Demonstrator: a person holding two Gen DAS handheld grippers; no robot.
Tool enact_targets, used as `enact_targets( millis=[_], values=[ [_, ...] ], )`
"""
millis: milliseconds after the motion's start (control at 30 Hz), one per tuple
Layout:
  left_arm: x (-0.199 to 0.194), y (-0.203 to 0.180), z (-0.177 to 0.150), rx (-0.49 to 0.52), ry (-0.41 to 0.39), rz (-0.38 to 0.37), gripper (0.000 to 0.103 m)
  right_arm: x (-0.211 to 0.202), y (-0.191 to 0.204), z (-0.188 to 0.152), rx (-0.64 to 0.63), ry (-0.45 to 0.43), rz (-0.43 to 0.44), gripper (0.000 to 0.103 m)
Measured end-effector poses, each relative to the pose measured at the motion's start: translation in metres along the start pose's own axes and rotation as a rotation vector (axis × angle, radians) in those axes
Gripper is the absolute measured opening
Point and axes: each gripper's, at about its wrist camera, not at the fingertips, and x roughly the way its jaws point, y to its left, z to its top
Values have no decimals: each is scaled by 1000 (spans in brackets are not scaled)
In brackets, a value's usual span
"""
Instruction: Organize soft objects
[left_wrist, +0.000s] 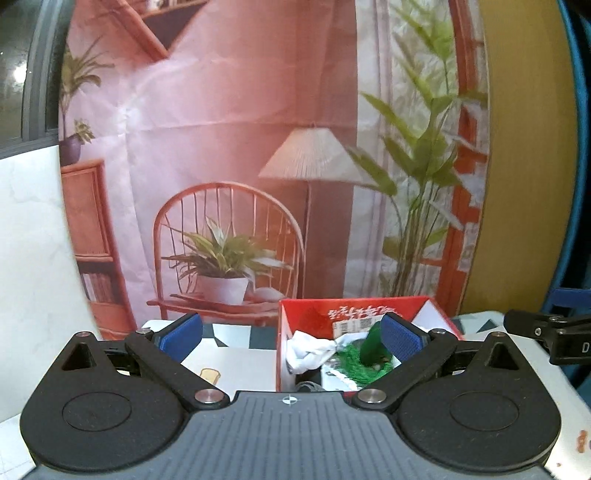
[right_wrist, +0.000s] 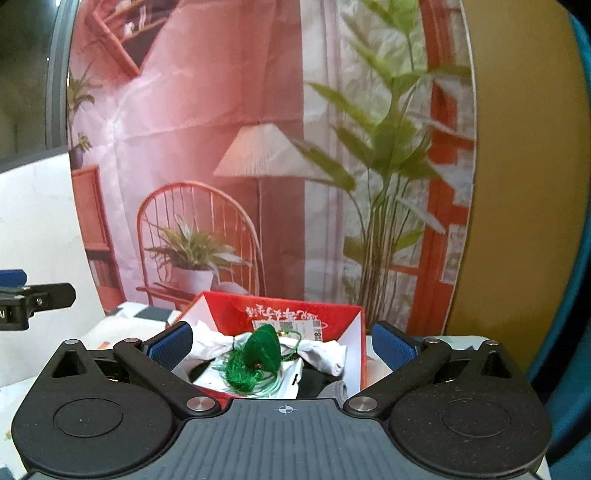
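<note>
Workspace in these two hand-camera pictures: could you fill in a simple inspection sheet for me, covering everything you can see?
Surface: table with a pale top and a checked patch at the back; a small yellow mark on it.
Job's things: red box, open at the top, holding a white cloth, a green tassel ornament on top, and a printed label.
Clutter: dark and grey items lower in the box, too hidden to identify.
Grippers: left gripper open, nothing between its blue pads; right gripper open, nothing held. Both hang in front of the box.
Cables: nothing seen.
Surroundings: printed backdrop of a pink room with chair, lamp and plants; white panel at left.
</note>
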Motion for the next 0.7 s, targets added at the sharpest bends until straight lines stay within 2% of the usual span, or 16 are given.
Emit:
enact_targets(
  millis=[400, 533, 700],
  values=[
    [-100, -13, 7, 20, -74, 39, 103, -103, 10, 7, 2, -94, -34, 103],
    [-120, -19, 9, 23, -103, 32, 103, -128, 8, 6, 22, -125, -33, 103],
    [-128, -28, 7, 37, -105, 21, 103, -139, 9, 4, -4, -128, -53, 103]
  ],
)
